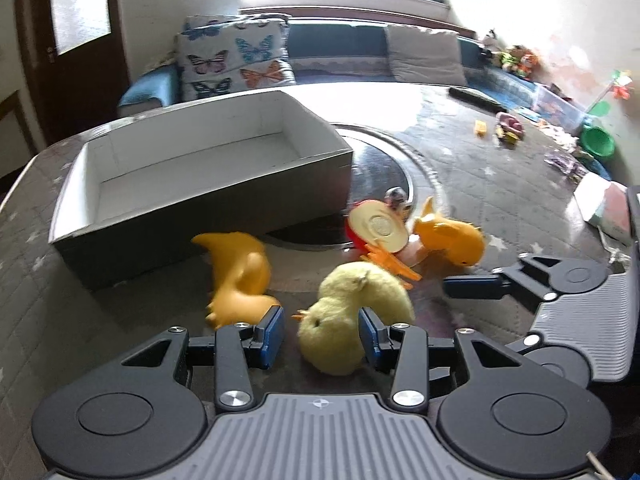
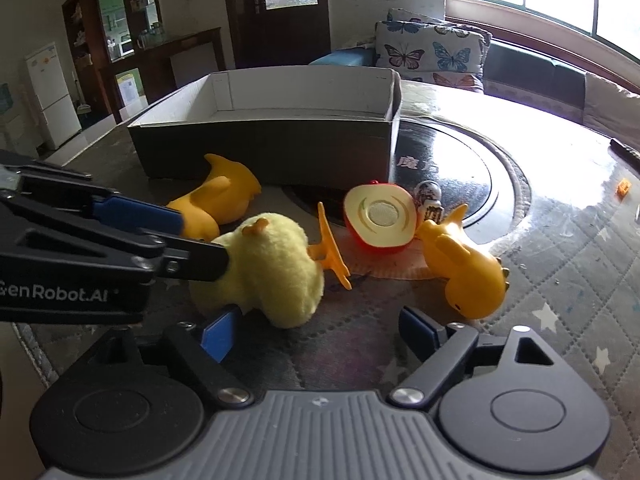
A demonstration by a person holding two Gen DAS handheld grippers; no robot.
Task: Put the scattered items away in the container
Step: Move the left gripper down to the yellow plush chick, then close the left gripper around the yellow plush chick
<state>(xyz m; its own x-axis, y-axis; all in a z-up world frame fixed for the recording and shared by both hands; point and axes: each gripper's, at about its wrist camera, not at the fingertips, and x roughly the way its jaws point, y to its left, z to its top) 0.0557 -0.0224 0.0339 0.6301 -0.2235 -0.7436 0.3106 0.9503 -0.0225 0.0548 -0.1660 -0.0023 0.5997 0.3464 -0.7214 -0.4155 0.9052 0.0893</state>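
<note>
- My left fingers [image 1: 322, 332] straddle the plush chick [image 1: 352, 316]: one blue pad on either side of its head. The right-hand pad touches the fluff and the left-hand one stands just clear, so they're open, not yet gripping.
- The chick lies on its side in the middle of the worktop [image 1: 480, 160]. Its long axis curls away from me and rightward toward its orange feet.
- The box [image 1: 200, 176] sits beyond it toward the worktop's far left edge, so I judge the carry is forward and left.
- My right fingers [image 2: 316, 334] are open and empty, just beside the chick's body; the left hand is plainly nearer.
- The right wrist view shows my left fingers bracketing the chick from the side.
- Only the left wrist view shows the box's bare white floor.
- One orange duck [image 1: 240, 276] lies in front of the box; another orange duck [image 1: 448, 240] lies beside the half apple [image 1: 376, 228].
</note>
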